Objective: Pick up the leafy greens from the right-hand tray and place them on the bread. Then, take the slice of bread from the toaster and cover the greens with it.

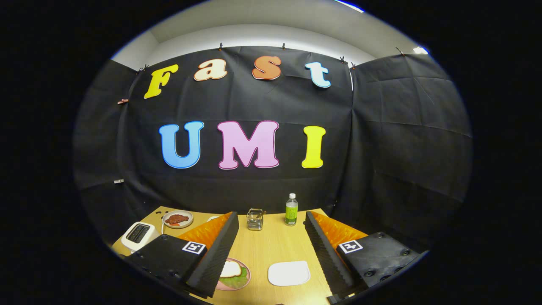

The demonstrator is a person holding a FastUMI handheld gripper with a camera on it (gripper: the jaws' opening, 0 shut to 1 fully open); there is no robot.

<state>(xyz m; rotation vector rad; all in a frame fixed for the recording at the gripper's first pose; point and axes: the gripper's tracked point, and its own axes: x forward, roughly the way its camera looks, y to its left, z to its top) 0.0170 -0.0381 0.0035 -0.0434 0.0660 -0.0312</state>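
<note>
My gripper (271, 217) is open and held above the wooden table (275, 248), with nothing between its fingers. Below it, close beside the left finger (216, 254), a pink plate (247, 275) carries leafy greens (238, 281) with a pale slice of bread (230, 269) lying on top of them. The left finger hides part of this plate. A white tray (289, 273) lies flat to the right of the plate, between the fingers, with nothing on it. A white toaster (137, 234) stands left of the left finger, and its slots look dark.
Behind the toaster sits a small plate with reddish food (178, 219). A wire holder (255, 219) and a green-labelled bottle (291, 209) stand at the table's back edge, beyond the fingertips, in front of the black cloth wall.
</note>
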